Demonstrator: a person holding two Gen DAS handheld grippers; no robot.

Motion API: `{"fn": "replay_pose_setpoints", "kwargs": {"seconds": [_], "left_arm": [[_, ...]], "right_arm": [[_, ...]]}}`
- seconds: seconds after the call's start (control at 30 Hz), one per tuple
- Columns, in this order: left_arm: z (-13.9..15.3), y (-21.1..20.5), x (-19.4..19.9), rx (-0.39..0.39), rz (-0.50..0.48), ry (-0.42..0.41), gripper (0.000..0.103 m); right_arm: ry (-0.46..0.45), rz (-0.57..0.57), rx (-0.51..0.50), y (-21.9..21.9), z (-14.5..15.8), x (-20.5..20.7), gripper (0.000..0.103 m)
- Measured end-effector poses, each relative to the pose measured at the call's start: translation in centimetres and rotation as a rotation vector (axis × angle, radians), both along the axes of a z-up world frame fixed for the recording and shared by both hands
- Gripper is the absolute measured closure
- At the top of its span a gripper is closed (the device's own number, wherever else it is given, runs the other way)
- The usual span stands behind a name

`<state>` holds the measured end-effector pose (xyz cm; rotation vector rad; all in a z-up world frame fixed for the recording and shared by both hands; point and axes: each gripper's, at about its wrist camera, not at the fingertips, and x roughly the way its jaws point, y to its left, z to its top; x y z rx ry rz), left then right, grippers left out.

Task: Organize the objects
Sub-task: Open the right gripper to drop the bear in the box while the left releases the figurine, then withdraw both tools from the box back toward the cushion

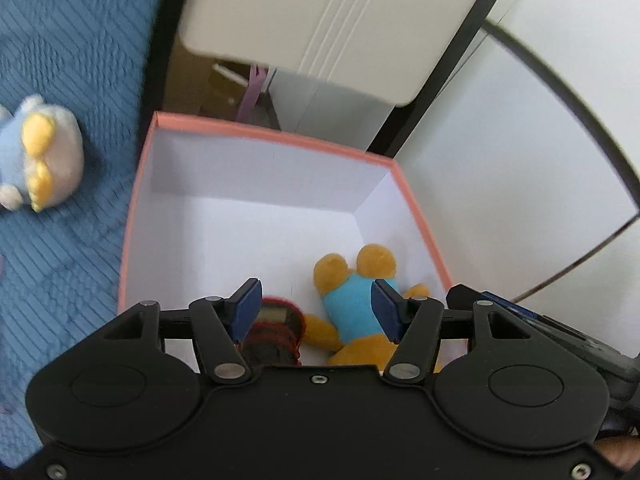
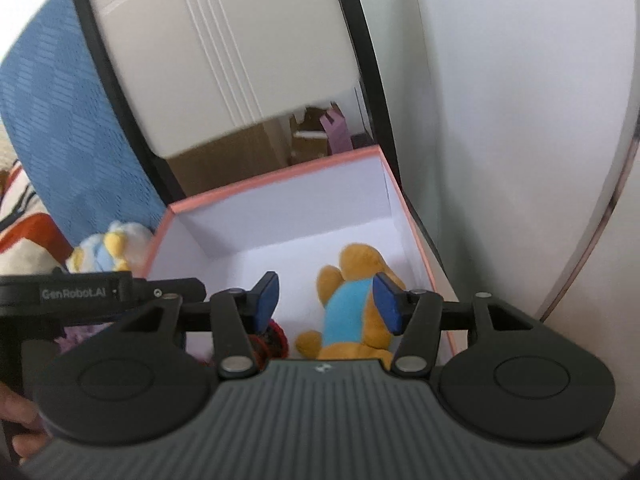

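Hovering above the pink-rimmed white cardboard box [image 1: 256, 184], the left gripper [image 1: 316, 306] and the right gripper [image 2: 326, 300] both have their blue pads spread wide and hold nothing. Below and just ahead of both tools, the orange plush bear in a light blue shirt [image 1: 352, 304] and a small red and dark knitted toy [image 1: 278, 328] already lie inside the box. To the left of the box, on the blue quilted cover [image 1: 68, 40], the white and light blue plush with yellow feet [image 1: 38, 152] is not yet stored, so I judge the task is partly done.

two plush toys [image 1: 356, 304] [image 1: 40, 152], one box [image 1: 276, 136]
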<state>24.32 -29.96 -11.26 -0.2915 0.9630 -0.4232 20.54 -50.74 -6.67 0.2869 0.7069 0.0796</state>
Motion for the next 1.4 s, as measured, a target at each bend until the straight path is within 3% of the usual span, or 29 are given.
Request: {"fn": "replay_pose_setpoints", "kwargs": {"seconds": [0.33, 0.6, 0.87, 1.4], "left_arm": [[7.6, 5.3, -4.8, -0.013, 0.018, -0.182, 0.045], [10.9, 9.8, -8.2, -0.034, 0.072, -0.260, 0.045], [11.3, 14.7, -11.7, -0.006, 0.127, -0.304, 0.045], [9.5, 22.0, -15.7, 0.026, 0.201, -0.292, 0.044]], "right_arm": [[-0.117, 0.039, 0.045, 3.7, 5.0, -3.7, 0.048], [-0.165, 0.081, 0.036, 7.0, 7.6, -6.5, 0.047], [-0.136, 0.146, 0.027, 11.4, 6.7, -8.3, 0.046], [-0.126, 0.234, 0.010, 18.9, 5.4, -10.0, 0.046]]}}
